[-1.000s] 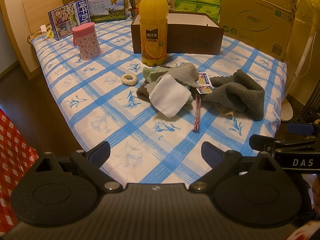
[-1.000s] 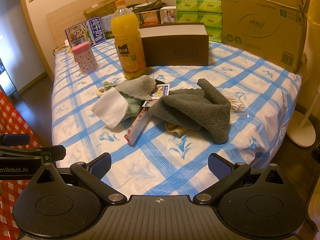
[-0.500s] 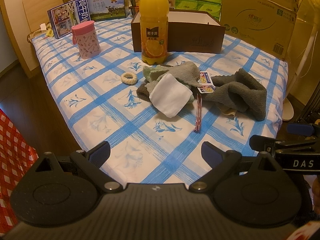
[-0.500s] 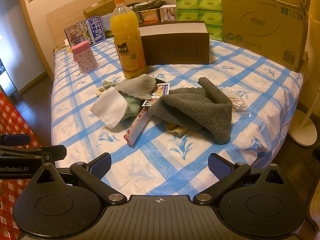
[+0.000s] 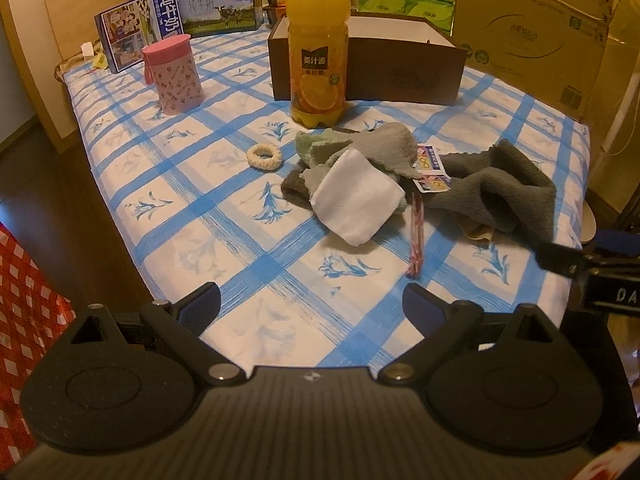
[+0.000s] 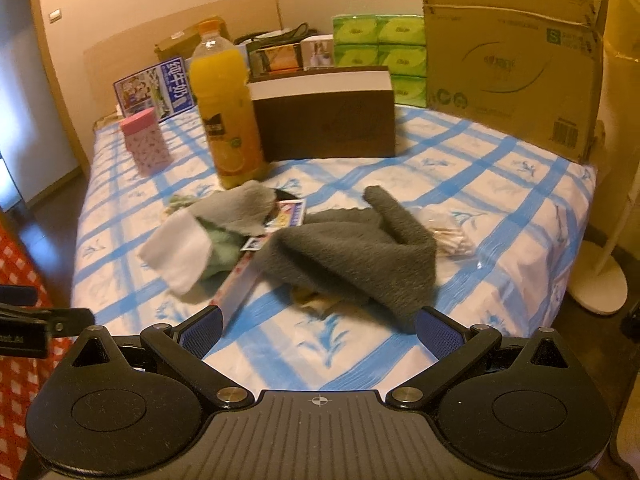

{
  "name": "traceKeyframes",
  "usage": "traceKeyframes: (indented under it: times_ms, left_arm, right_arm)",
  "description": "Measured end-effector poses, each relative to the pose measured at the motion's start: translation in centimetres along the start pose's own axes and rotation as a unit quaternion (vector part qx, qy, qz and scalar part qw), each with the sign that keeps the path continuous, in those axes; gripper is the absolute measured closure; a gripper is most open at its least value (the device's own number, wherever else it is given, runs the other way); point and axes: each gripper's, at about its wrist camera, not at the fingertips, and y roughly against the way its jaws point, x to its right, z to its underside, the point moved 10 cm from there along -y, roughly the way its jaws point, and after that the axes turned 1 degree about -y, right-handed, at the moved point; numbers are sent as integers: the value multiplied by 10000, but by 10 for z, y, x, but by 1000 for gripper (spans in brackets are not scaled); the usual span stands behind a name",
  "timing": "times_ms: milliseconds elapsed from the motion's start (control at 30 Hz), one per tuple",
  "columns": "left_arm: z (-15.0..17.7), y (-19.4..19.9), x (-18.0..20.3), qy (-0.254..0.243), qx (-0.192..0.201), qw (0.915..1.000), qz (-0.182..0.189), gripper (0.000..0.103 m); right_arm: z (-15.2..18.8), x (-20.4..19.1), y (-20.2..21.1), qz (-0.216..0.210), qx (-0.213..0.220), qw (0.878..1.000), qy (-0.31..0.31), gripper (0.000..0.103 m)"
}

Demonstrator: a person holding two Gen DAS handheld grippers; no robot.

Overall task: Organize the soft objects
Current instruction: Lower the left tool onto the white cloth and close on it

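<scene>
A yellowish thing (image 6: 316,298) lay mostly hidden under the rumpled grey towel (image 6: 360,252) mid-table (image 5: 224,216), beside a folded white cloth (image 5: 356,200). Both the left gripper (image 5: 312,300) and right gripper (image 6: 318,324) stood wide apart, empty.

1. This is a home bedroom: a bed (image 5: 248,184) with a blue-checked floral sheet fills both views, and a wooden headboard (image 6: 120,56) stands against the plain wall.
2. Dark wood flooring (image 5: 48,200) runs beside the bed.
3. Household goods crowd it: an orange juice bottle (image 5: 319,44), a pink lidded cup (image 5: 174,74), milk cartons (image 5: 218,10), green tissue packs (image 6: 380,48) and a large cardboard box (image 6: 516,60).
4. Towels (image 6: 360,252) lie loose on the sheet.
</scene>
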Motion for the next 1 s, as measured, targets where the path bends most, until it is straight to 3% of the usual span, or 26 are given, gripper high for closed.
traceKeyframes:
  times_ms: [400, 567, 733, 800, 967, 1000]
  left_arm:
    - [-26, -28, 3, -170, 187, 9995, 173, 19]
    - [-40, -50, 8, -300, 271, 9988, 270, 35]
    - [-53, -77, 9, -354, 255, 9985, 318, 36]
    - [-57, -85, 8, -356, 276, 9984, 351, 40]
    - [-57, -106, 7, -311, 117, 9983, 489, 68]
    - [-57, -109, 7, -296, 88, 9981, 536, 69]
  right_arm:
    - [-37, -14, -32, -424, 144, 9984, 348, 22]
    - [-54, -17, -54, -509, 146, 9977, 420, 32]
    - [-67, -17, -74, -537, 151, 9979, 344, 39]
    - [-70, -16, -81, -533, 130, 9981, 292, 40]
    - [-74, -15, -101, -586, 24, 9982, 130, 41]
    - [-73, -15, -104, -607, -18, 9981, 101, 41]
